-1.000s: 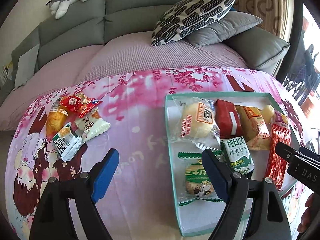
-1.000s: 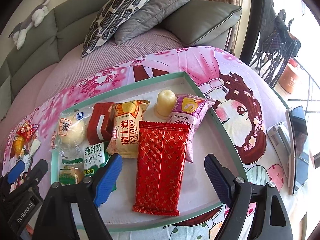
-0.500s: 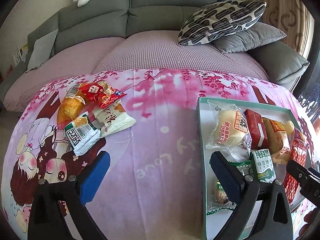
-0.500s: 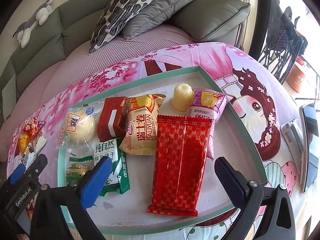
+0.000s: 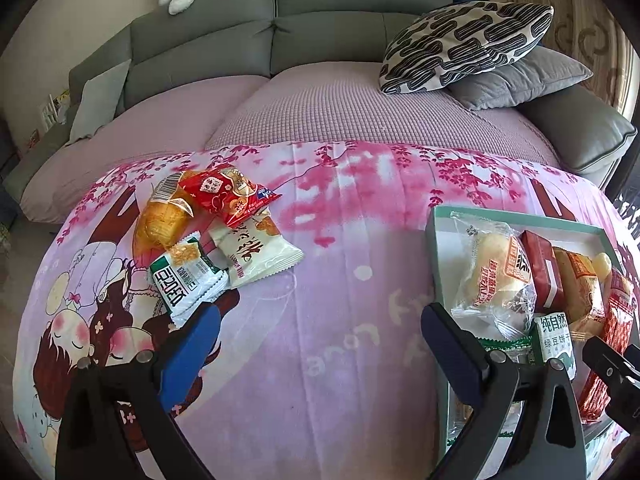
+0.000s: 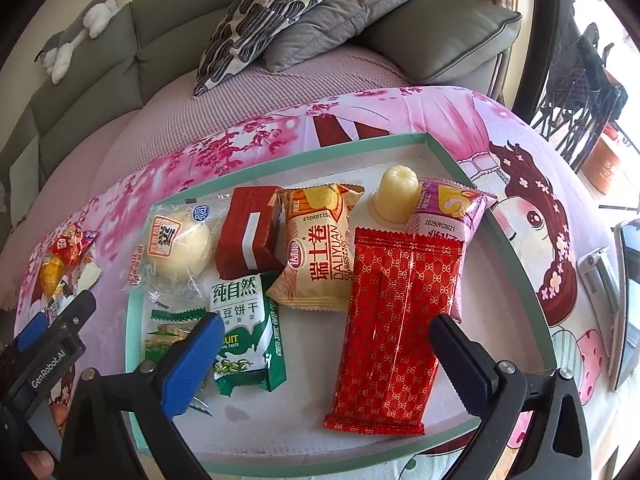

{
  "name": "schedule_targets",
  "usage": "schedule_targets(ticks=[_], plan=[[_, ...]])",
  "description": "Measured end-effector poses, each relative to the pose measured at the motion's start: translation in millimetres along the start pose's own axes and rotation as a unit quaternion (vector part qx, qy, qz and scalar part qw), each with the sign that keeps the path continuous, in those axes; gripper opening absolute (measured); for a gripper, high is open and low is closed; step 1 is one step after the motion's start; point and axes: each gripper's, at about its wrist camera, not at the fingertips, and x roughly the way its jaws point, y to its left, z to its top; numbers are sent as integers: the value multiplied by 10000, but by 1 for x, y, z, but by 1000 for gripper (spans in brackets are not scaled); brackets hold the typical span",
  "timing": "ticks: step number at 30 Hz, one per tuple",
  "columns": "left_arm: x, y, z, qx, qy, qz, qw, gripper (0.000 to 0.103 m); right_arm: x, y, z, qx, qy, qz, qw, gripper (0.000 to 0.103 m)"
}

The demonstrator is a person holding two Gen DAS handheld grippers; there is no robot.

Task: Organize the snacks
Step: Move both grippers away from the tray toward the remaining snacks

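Roughly two-thirds done, I judge: most snacks lie in the green tray (image 6: 472,168), while a loose pile (image 5: 216,236) waits on the tabletop (image 5: 340,320). Both jaws have just been opening, nothing between them; the left hand-held gripper (image 5: 320,352) gapes wide, the pile at its eleven o'clock. The right hand-held gripper (image 6: 326,356) gapes wide above the tray.

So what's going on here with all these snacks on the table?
A person with a gripper in each hand is sorting snacks into a green tray. Both the left gripper and the right gripper are open and hold nothing. The tray already has a long red packet, a bun, a biscuit pack and more. Four loose snacks are piled on the pink cloth, left of the tray.
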Motion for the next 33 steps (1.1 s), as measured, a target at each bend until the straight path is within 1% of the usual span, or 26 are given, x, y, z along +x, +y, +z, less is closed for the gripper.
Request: schedule_targets(ticks=[4, 8, 11, 15, 17, 19, 21, 23, 26, 30, 33], plan=[[-4, 0, 2, -19, -76, -7, 10000, 100, -4, -2, 0, -2, -54, 51, 10000, 103], [-5, -1, 2, -37, -128, 63, 9999, 101, -6, -5, -2, 15, -67, 81, 9999, 103], [-4, -2, 1, -67, -133, -13, 9999, 101, -5, -4, -4, -2, -39, 108, 9999, 103], [-1, -5, -1, -84, -78, -146, 9998, 101, -8, -3, -5, -8, -91, 10, 10000, 103], [-2, -8, -2, -56, -67, -267, 9996, 101, -10, -4, -6, 0, -118, -2, 9999, 103], [-3, -11, -1, -5, -74, -291, 9995, 100, -12, -3, -6, -10, -149, -21, 9999, 103], [-5, -13, -2, 40, -93, -265, 9996, 100, -15, -1, -6, -38, -191, -48, 9998, 103], [-9, -13, -3, 47, -217, -241, 9995, 100, -17, 0, -6, -50, -228, -73, 9997, 103], [-12, -9, -4, -65, -289, -21, 9996, 100, -19, 3, -5, -59, -266, -149, 9995, 103], [-8, -1, -4, -47, -101, 69, 9999, 100, -20, 6, -5, -123, -306, -273, 9991, 103], [-3, 9, -6, -85, 110, 156, 9998, 100, -21, 10, -6, -150, -306, -344, 9988, 103]])
